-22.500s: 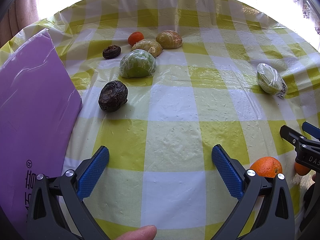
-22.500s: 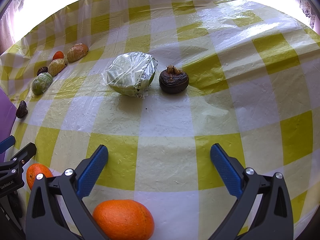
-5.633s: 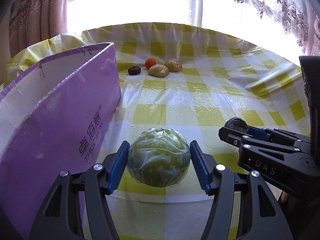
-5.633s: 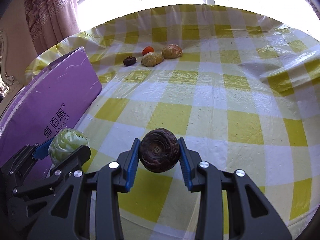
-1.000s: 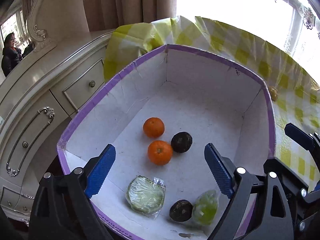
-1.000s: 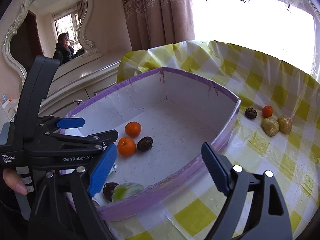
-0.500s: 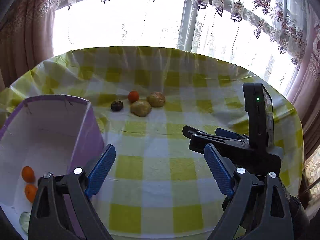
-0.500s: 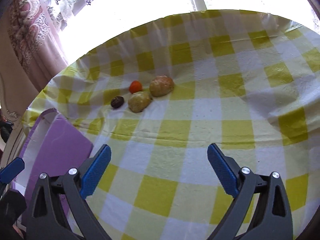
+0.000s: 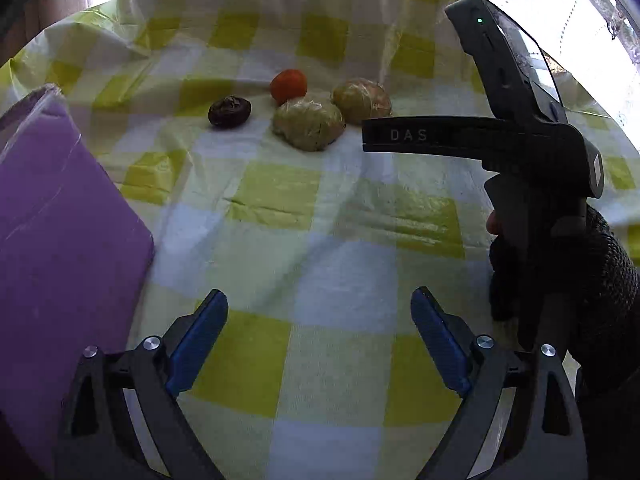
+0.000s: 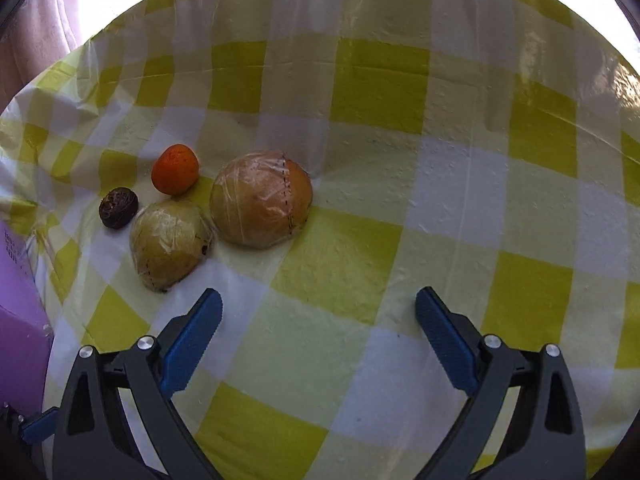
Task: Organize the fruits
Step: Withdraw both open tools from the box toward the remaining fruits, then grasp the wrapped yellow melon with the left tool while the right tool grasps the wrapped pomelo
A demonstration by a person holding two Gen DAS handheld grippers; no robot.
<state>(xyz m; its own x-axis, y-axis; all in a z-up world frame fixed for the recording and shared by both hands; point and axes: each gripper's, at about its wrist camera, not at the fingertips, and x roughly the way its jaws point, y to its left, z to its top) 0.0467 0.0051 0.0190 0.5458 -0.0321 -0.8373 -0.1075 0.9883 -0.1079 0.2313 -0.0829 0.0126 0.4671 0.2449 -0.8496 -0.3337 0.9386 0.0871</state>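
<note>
Four fruits lie in a cluster on the yellow-checked tablecloth: a small orange [image 10: 175, 174], a dark wrinkled fruit [image 10: 118, 207], a pale wrapped fruit [image 10: 170, 248] and a larger wrapped fruit [image 10: 260, 198]. My right gripper [image 10: 318, 300] hangs open just short of them, nothing between its blue pads. In the left wrist view the same orange [image 9: 289, 86], dark fruit [image 9: 229, 111] and wrapped fruits [image 9: 309, 123] lie farther off. My left gripper [image 9: 319, 300] is empty, its jaws opening a little. The right gripper [image 9: 372, 136] reaches in from the right, close to the wrapped fruits.
The purple box [image 9: 60, 220] stands at the left, its wall also showing at the edge of the right wrist view [image 10: 16, 300]. A dark knitted sleeve [image 9: 600, 280] holds the right gripper. A bright window lies beyond the table's far edge.
Both grippers swung away from the purple box and down toward the fruit cluster, which now looks much larger. The right gripper has opened wider.
</note>
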